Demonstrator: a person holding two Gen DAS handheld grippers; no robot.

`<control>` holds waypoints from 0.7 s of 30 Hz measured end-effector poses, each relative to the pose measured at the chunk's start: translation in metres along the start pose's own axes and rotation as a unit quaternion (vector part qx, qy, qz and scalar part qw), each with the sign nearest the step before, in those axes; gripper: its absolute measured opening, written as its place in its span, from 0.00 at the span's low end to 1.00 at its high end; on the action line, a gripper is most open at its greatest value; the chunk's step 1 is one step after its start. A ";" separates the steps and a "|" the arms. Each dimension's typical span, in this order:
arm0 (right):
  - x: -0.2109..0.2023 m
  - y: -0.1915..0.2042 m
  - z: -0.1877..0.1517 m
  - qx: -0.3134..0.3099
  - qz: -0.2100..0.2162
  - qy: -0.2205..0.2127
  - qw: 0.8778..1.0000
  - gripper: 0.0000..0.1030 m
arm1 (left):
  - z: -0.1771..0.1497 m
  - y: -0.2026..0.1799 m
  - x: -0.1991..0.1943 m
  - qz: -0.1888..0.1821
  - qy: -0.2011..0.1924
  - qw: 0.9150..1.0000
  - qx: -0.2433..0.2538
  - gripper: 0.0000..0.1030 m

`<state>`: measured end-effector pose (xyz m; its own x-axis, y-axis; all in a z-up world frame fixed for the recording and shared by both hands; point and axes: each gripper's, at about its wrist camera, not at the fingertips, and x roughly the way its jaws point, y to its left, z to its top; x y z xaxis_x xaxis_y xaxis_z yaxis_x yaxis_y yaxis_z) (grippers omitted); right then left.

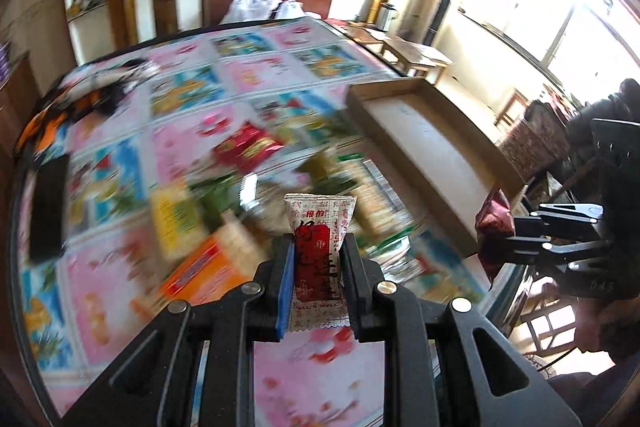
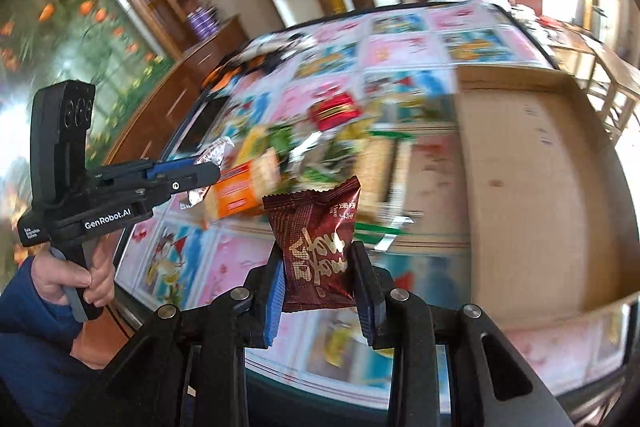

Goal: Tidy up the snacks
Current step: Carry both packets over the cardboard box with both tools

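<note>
Sunlit room behind, the tabletop (image 1: 120, 287) carried loose snacks (image 1: 244, 143) mid-frame, while the left tool (image 1: 318, 247) pinched a white packet (image 1: 320, 227) and the right tool (image 2: 318, 259) pinched a maroon packet (image 2: 320, 235), likely bound for the cardboard box (image 2: 520, 187) at right.

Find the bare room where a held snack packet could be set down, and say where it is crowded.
The cardboard tray is bare inside, bordered only by its own walls. The patterned tablecloth is free at the far end, beyond the red packet. The table's middle is crowded: the snack pile lies between the tray and the black slab.
</note>
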<state>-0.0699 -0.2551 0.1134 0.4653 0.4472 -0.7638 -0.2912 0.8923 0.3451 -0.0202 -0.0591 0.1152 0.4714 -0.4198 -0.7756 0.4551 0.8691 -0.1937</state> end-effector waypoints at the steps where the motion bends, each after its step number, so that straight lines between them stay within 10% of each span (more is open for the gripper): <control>1: -0.006 -0.007 -0.001 0.005 -0.005 -0.004 1.000 0.32 | 0.004 -0.009 0.004 -0.002 0.000 1.000 0.006 0.21; 21: -0.078 -0.145 0.030 0.070 -0.043 -0.033 0.996 0.32 | 0.091 -0.129 0.089 -0.051 0.018 0.997 0.051 0.21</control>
<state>-0.0391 -0.4171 0.1392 0.5385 0.3674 -0.7583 -0.1310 0.9255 0.3554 0.0312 -0.2321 0.1259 0.3933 -0.4930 -0.7760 0.5738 0.7911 -0.2118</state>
